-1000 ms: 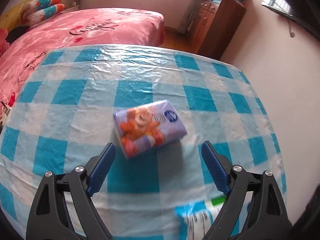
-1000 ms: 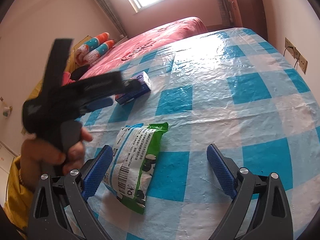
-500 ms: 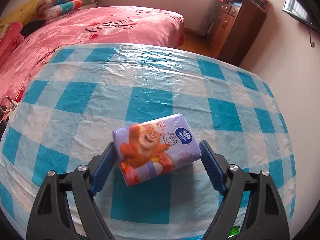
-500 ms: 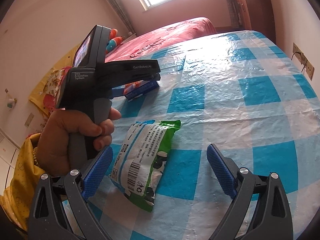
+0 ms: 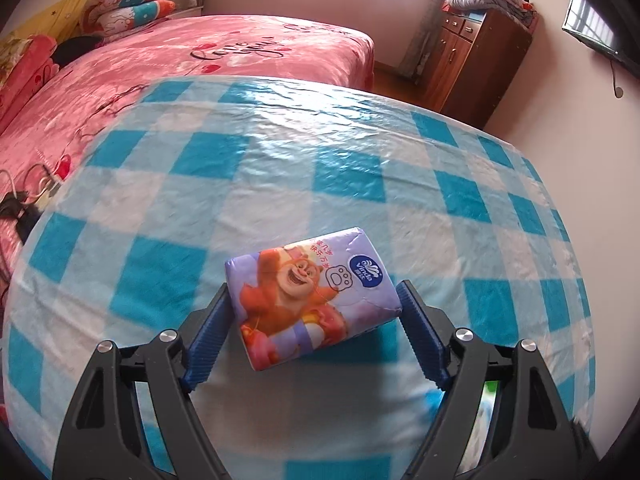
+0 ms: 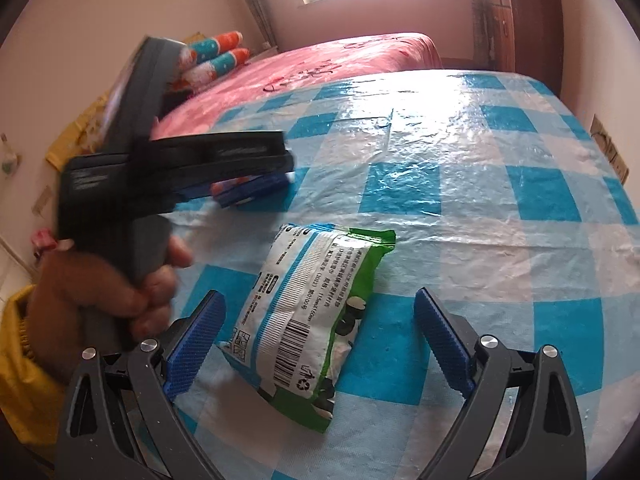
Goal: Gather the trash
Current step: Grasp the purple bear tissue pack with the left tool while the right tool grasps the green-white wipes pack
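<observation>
A purple tissue pack [image 5: 312,300] with a cartoon bear sits tilted between the blue pads of my left gripper [image 5: 314,290], which is shut on its two ends just above the checked tablecloth [image 5: 360,152]. The right wrist view shows the same tissue pack [image 6: 248,192] held off the cloth, with a hand [image 6: 120,292] on that gripper's handle. A green and white snack packet [image 6: 304,312] lies flat on the tablecloth [image 6: 480,152]. My right gripper [image 6: 320,300] is open around the packet, its pads apart from it on both sides.
A pink bed [image 5: 200,60] with pillows [image 5: 132,4] runs along the table's far side. Cables [image 5: 24,200] lie on the bed at the left. A wooden cabinet [image 5: 476,52] stands at the back right. A wall socket [image 6: 604,148] is beside the table's right edge.
The left gripper moved forward around the tissue pack, narrowed its jaws onto it and took it off the cloth. The right gripper edged closer over the green packet.
</observation>
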Demonstrator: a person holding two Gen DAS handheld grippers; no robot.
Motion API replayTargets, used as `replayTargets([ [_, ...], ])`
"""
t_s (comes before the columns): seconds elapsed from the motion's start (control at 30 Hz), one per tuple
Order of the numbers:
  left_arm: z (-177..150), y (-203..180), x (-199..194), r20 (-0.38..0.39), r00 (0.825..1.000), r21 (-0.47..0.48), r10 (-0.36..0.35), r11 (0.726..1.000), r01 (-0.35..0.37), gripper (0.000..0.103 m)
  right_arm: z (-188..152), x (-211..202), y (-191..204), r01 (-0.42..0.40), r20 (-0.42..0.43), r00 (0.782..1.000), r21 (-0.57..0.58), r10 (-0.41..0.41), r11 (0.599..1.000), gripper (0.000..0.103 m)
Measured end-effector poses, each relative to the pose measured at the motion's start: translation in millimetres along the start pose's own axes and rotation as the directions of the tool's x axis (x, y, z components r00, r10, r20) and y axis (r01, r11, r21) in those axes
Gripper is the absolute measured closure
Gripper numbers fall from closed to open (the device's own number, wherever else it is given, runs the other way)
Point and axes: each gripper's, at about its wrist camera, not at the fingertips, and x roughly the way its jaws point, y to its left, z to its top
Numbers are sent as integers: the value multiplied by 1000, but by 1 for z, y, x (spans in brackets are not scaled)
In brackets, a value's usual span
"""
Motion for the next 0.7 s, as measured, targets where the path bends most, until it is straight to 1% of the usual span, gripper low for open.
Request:
replayTargets([
  [0.23,-23,31,-27,0,1000,-34,9,999,-9,22,1,7,6,26,-12,1000,-32,-27,999,9],
  [0.3,-32,38,-37,4,1000,-32,16,999,-16,22,1,8,10,38,-13,999,-46,-39,998,14],
  [0.37,-39,43,-44,4,1000,-29,22,999,-22,22,2,10,12,53,-13,998,-59,-54,997,22],
  [0.43,-49,49,-52,-1,1000,-28,28,999,-28,22,1,10,16,64,-13,998,-70,-65,995,28],
  [0.47,-53,52,-55,-5,1000,-29,29,999,-29,22,2,10,16,70,-13,997,-76,-71,995,32],
  [0.57,-65,58,-65,-16,999,-23,37,999,-37,22,2,12,20,76,-15,997,-100,-78,992,42],
  [0.63,-74,63,-72,-22,999,-22,38,999,-39,22,1,13,23,73,-17,997,-117,-76,990,46],
  [0.7,-82,67,-79,-27,999,-22,35,999,-35,22,2,13,25,71,-16,997,-124,-74,990,48],
])
